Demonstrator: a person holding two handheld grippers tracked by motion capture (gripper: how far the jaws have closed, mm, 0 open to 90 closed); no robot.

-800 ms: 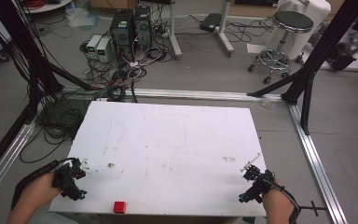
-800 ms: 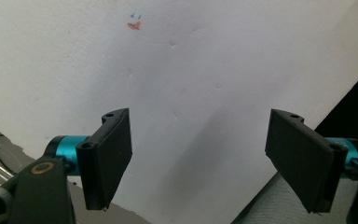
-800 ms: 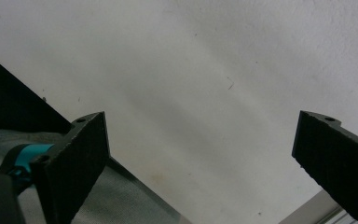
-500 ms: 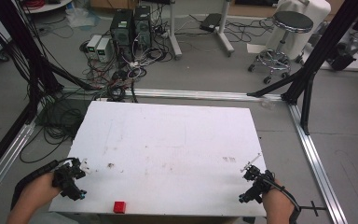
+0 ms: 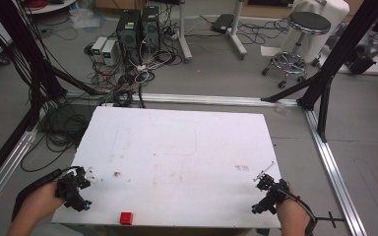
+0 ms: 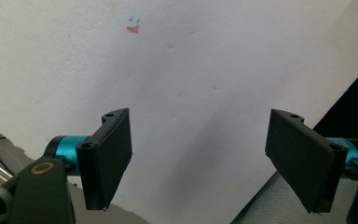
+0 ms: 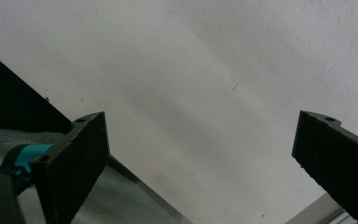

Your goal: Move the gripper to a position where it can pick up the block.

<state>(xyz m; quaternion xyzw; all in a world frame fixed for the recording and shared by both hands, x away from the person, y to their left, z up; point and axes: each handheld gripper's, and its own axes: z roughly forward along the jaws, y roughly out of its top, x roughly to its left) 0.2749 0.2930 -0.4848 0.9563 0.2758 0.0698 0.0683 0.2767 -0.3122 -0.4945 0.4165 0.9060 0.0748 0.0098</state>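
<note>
**Both grippers idle, red block at the near edge**

Your left gripper (image 5: 74, 189) sits at the lower left of the high view, over the corner of the white counter (image 5: 177, 142), fingers (image 6: 107, 156) spread wide with nothing between them. Your right gripper (image 5: 268, 194) sits at the lower right, over the opposite corner, fingers (image 7: 74, 161) likewise released and bare. The red block (image 5: 125, 218) lies at the bottom of the frame, right by the counter's near edge, nearer your left gripper but apart from it.

That edge is the main risk. If you come at the block from the counter side and nudge it before the fingers close, it will likely slide off toward you. Approach from above instead, with the fingers straddling it.

In the left gripper view you see bare counter and a small orange mark (image 6: 132, 29), so you would be steering by the high view until the hand turns. A small block is easy to clip with one finger; centre it before you squeeze. Mind the cable (image 5: 34, 187) trailing behind your left hand, which could drag across the corner as you swing over.
</note>
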